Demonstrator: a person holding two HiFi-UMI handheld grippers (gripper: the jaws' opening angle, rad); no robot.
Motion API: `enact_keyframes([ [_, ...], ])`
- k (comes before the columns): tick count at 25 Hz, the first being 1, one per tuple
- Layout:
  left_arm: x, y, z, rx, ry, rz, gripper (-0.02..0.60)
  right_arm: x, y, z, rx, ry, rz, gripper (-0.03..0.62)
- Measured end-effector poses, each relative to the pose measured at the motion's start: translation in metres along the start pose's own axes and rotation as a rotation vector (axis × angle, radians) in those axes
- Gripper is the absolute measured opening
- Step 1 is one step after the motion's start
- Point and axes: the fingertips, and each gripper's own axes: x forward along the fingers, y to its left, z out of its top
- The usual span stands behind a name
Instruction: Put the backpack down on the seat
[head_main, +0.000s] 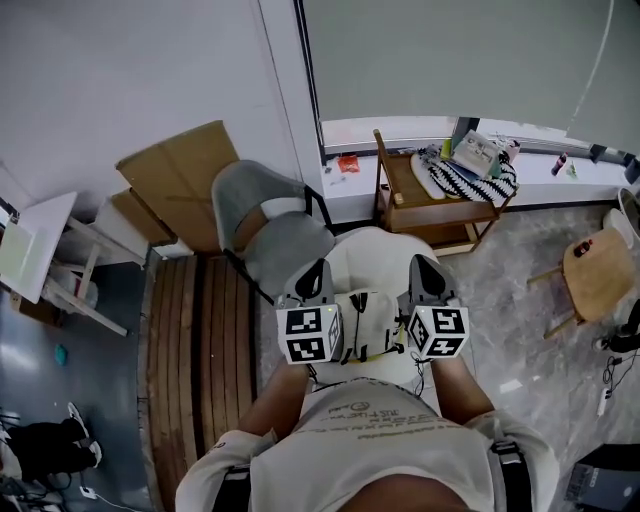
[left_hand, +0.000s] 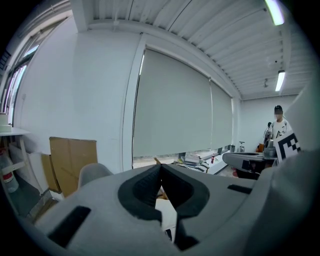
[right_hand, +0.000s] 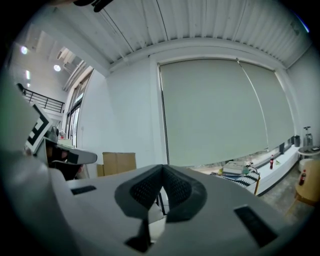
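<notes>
— The backpack (head_main: 366, 322) is showing off-white, with black cords running over it.
— The seat (head_main: 375, 250) is looking white too, and the chair (head_main: 262, 212) is showing plain grey.
— The left gripper (head_main: 319, 266) and right gripper (head_main: 421, 262) are showing grey, their cubes carrying black-and-white squares.
— The cloth (head_main: 472, 181) is showing black-and-white zigzags, and the cardboard (head_main: 183, 172) is looking brown.

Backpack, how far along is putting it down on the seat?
Done: the backpack is at the white seat, between the left tongs and right tongs. In hand: both tongs are shut, nothing visible between their tips, so no grip shows. Left: from above I cannot tell whether it rests on the seat; if not, lowering it remains.
</notes>
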Motion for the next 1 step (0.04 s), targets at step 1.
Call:
enact_keyframes([
  [1,-0.0013,0.0004,-0.0025,-0.003,0.007,-0.002,0.021,-0.0007,0.0028,-0.0005,-0.005,0.003,0.002,0.026],
])
